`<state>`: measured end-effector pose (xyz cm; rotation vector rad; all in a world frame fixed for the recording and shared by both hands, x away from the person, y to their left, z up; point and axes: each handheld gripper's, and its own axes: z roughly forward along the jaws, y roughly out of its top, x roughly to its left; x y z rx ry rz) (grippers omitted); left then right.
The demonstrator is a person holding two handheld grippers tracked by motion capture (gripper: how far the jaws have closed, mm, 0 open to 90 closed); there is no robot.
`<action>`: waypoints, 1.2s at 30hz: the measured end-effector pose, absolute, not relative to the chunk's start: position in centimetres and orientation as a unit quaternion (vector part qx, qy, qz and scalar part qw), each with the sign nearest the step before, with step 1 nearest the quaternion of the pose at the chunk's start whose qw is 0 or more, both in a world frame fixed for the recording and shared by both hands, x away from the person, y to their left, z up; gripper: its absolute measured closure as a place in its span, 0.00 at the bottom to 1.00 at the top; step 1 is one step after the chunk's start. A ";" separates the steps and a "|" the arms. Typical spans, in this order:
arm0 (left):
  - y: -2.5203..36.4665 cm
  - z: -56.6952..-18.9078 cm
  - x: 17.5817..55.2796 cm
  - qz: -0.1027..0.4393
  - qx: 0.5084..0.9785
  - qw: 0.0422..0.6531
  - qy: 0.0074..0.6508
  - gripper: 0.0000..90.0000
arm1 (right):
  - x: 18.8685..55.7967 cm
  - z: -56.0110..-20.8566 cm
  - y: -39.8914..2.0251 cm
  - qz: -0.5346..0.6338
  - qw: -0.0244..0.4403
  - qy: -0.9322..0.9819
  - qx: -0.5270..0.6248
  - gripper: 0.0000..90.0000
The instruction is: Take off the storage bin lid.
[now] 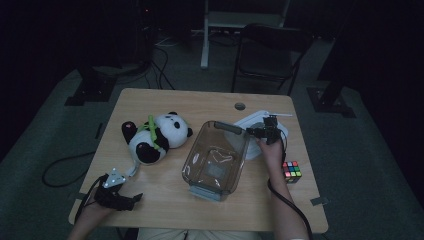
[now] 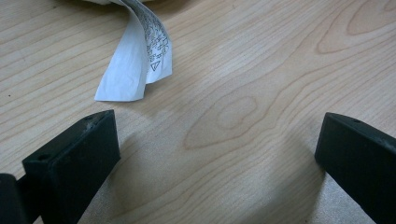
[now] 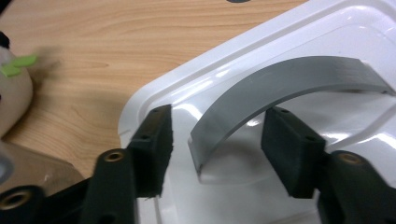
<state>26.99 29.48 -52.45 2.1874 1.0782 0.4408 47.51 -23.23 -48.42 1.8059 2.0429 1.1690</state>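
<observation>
My right claw (image 3: 215,154) stands open astride the grey handle (image 3: 280,81) of the white lid (image 3: 327,28) on the wooden tabletop (image 1: 165,195); my left claw (image 2: 217,158) gapes empty. Dark room, grey floor (image 1: 370,165).

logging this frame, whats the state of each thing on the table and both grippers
clear bin: uncovered, upright, nothing large inside
white lid: off the bin, flat on the table beside it
grey lid handle: between the right gripper's jaws, not pressed
right gripper: open
left gripper: open, holding nothing
panda plush: lying down
puzzle cube: scrambled, untouched
</observation>
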 end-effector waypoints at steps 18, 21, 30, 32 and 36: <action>29.5 -52.5 27.0 0.168 0.834 0.326 0.412 0.00 | 45.6 -46.3 -23.1 0.348 0.133 0.712 0.595 0.26; 29.5 -52.5 27.0 0.168 0.834 0.326 0.412 0.00 | 45.2 -46.1 -23.2 0.344 0.136 0.719 0.588 0.26; 29.6 -52.4 26.9 0.167 0.836 0.326 0.408 0.00 | 43.0 -44.9 -23.4 0.362 0.149 0.718 0.576 0.18; 29.6 -52.4 26.9 0.167 0.836 0.327 0.408 0.00 | 42.3 -44.6 -23.4 0.371 0.154 0.716 0.571 0.18; 29.6 -52.5 26.9 0.167 0.836 0.327 0.408 0.00 | 40.9 -44.0 -23.4 0.379 0.161 0.722 0.556 0.16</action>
